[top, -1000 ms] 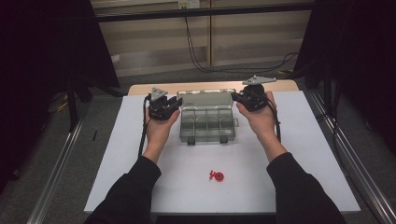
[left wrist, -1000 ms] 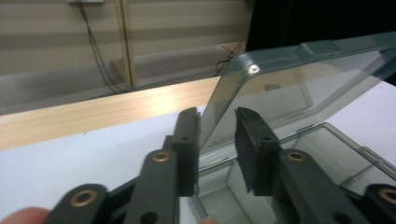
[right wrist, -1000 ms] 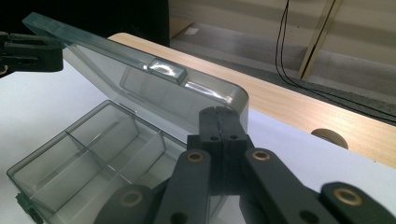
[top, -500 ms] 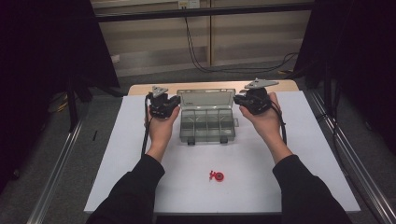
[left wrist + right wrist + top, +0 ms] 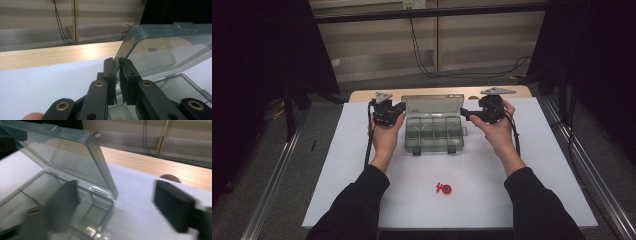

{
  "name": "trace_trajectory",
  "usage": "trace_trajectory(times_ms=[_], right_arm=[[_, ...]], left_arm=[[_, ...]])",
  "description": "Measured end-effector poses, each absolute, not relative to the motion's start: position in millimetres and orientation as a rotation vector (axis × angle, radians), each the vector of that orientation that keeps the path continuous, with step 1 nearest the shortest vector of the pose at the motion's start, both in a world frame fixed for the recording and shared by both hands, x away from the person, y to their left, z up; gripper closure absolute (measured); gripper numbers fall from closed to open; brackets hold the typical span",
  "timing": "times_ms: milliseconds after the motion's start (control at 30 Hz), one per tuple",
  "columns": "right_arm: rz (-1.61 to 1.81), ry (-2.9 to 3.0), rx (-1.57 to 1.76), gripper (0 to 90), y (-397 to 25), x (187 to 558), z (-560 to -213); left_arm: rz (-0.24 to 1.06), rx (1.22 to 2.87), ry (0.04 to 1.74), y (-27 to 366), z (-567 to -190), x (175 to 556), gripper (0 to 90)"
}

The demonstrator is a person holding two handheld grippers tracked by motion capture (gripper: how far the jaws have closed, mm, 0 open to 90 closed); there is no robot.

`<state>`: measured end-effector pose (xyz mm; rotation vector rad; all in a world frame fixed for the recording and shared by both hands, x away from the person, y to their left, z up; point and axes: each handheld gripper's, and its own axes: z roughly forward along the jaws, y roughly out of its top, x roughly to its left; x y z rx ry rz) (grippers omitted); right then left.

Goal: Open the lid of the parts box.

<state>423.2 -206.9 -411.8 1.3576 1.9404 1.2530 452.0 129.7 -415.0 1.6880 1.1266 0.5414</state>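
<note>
Two hand-held grippers flank a clear plastic organizer box (image 5: 433,131) that sits toward the far middle of a white-topped desk (image 5: 337,165), its lid (image 5: 432,105) raised and standing up at the back. At the box's left side, the left gripper (image 5: 398,108) has its fingers (image 5: 110,72) clenched on the lid's left edge; the left gripper view shows the two black pads pressed on either side of the transparent rim, the box's divided compartments visible below to the right. At the box's right side, the right gripper (image 5: 465,114) sits just beside the lid's right end, its fingers (image 5: 175,205) released and spread wide; in the right gripper view, which is blurred, one finger lies over the box's compartments and the other over bare desk, with the lid's corner between them and apart from both. A small red object (image 5: 444,188) lies alone on the near part of the desk, well apart from the box. Dark sleeves (image 5: 352,205) enter from the bottom of the high view. A strip of light wood (image 5: 50,56) edges the desk's far side.
</note>
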Motion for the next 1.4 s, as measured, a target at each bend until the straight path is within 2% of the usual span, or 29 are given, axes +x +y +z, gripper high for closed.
trace_trajectory(times_ms=[33,100,133,300,367,467,633,1167,1400], right_arm=[[1.245,1.929,1.367,42.1,-204.0,425.4,-414.9],[1.238,1.918,1.373,44.0,-202.2,426.2,-415.9],[1.227,1.916,1.359,50.7,-196.8,427.2,-418.4],[1.171,1.922,1.305,59.7,-186.1,428.9,-423.0],[1.173,1.885,1.330,66.4,-184.1,430.6,-424.7],[1.193,1.877,1.327,68.7,-182.8,431.9,-425.1],[1.202,1.843,1.383,79.9,-181.3,435.9,-426.3],[1.176,1.787,1.383,86.5,-176.1,442.1,-428.8],[1.165,1.781,1.406,87.3,-175.5,445.6,-427.8]], left_arm=[[0.542,1.686,1.128,130.0,-414.9,452.0,84.1],[0.544,1.684,1.131,130.2,-414.9,452.0,84.1],[0.543,1.684,1.127,130.4,-415.0,452.2,84.5],[0.545,1.671,1.134,129.0,-415.4,451.6,84.7],[0.548,1.668,1.137,128.8,-415.7,451.6,84.8],[0.548,1.664,1.138,129.4,-416.3,452.3,84.3],[0.541,1.654,1.137,129.7,-418.2,454.6,83.9],[0.518,1.655,1.105,133.1,-428.5,468.1,85.8],[0.502,1.666,1.122,132.8,-434.7,474.8,81.9]])
